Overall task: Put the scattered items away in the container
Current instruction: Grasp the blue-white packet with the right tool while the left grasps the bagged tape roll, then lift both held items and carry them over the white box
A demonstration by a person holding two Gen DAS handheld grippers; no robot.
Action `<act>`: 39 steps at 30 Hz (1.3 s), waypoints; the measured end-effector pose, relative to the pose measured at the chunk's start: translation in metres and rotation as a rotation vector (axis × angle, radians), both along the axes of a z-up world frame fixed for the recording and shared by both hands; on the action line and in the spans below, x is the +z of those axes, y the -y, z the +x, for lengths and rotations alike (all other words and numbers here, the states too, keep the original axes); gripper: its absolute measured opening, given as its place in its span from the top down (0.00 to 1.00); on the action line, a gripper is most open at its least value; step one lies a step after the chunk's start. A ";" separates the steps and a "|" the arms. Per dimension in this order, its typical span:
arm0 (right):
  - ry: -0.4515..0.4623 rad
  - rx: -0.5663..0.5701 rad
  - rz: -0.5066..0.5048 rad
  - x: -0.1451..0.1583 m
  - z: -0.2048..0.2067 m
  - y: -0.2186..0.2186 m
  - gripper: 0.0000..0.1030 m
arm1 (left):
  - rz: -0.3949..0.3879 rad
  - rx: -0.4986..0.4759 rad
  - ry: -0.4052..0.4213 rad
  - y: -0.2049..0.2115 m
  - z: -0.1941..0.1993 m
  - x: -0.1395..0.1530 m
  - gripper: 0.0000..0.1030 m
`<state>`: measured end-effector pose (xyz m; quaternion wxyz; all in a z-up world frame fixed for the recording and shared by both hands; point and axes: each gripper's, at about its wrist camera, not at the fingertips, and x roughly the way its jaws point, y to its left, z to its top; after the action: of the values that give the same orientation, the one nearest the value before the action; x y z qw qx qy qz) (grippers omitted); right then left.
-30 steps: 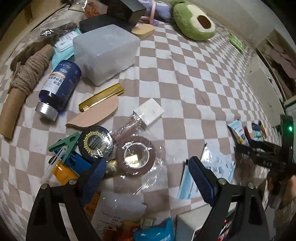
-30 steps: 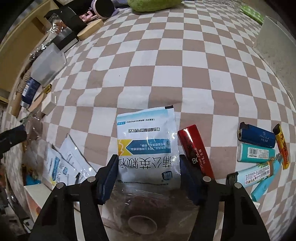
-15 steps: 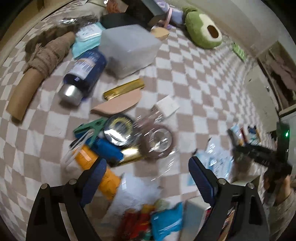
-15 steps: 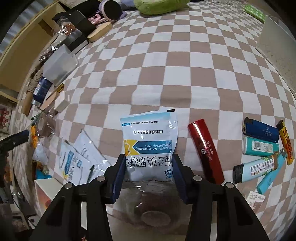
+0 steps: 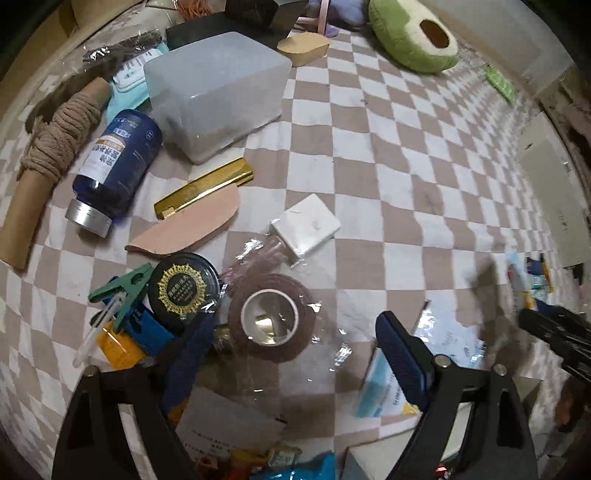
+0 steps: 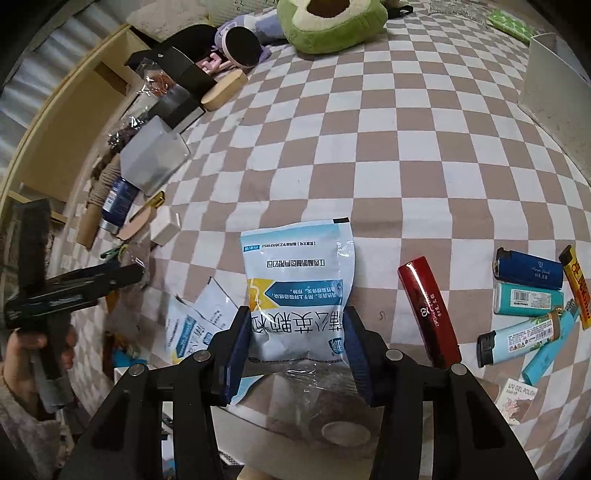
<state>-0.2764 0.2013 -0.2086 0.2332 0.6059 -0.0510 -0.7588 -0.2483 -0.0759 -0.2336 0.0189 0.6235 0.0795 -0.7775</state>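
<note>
A glossy plastic sachet (image 6: 297, 280) and crinkly clear-wrapped tape roll (image 5: 269, 317) lie on matt checked cloth (image 5: 388, 155).

"UV GEL POLISH" — small box (image 6: 519, 397)

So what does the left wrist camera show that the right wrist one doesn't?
Only the left wrist view: a brown tape roll in clear wrap between the closing jaws of the left gripper, not yet pressed, plus a black round tin and a green clip.

Only the right wrist view: the right gripper shut on a white and blue sachet, a red lighter, and a hand.

Both: the checkered cloth, frosted box, blue bottle, avocado plush.
</note>
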 end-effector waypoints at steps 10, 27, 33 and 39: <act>-0.006 0.019 -0.024 0.009 0.009 -0.002 0.52 | -0.139 -0.037 -0.003 -0.016 -0.003 -0.010 0.46; -0.064 0.050 -0.041 0.038 0.027 -0.011 0.52 | -0.041 -0.086 -0.113 -0.028 0.034 0.043 0.51; -0.128 0.060 -0.039 0.069 0.046 -0.017 0.52 | -0.011 -0.122 -0.173 -0.045 0.039 0.070 0.51; -0.199 0.078 -0.052 0.111 0.075 -0.023 0.52 | 0.030 -0.177 -0.253 -0.062 0.069 0.109 0.51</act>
<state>-0.2018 0.2248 -0.0978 0.2823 0.5227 -0.0235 -0.8041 -0.1796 -0.0135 -0.1250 -0.0693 0.5255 0.0374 -0.8472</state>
